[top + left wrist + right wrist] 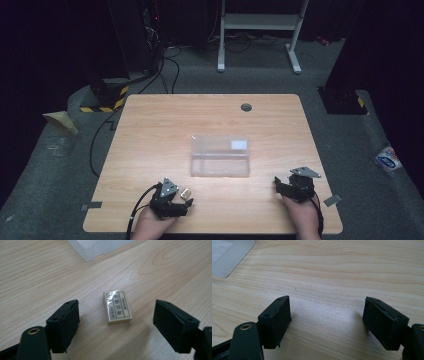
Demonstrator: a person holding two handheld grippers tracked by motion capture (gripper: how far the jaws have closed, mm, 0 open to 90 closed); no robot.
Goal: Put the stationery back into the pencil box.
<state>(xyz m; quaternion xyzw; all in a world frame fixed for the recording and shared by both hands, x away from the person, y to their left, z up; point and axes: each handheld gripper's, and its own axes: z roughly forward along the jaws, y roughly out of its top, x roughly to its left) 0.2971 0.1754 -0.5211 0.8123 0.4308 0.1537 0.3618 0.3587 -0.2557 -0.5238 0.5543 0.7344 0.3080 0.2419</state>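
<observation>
The eraser (117, 306) lay flat on the wooden table (150, 125), label up, near the front edge on the person's left side. In the left gripper view its long axis ran away from the camera and leaned a little to the left at the far end, so one short end faced the gripper and the other pointed toward the clear plastic box (98, 247). The left gripper (116, 322) sat low over the table with its jaws spread to either side of the eraser; bare wood showed between each pad and the eraser's long sides, so nothing was gripped or touched. In the high view the eraser (186, 193) lay just beside the left gripper (172, 200), at its right. The right gripper (325, 320) rested near the front right of the table with its jaws wide and only wood grain between them. In the high view the right gripper (285, 187) stood well apart from the eraser, and the box (220, 156) lay in the middle of the table, between and beyond the two grippers. Open tabletop stretched around the eraser toward the box and to the right; the front edge lay close behind the hands.
</observation>
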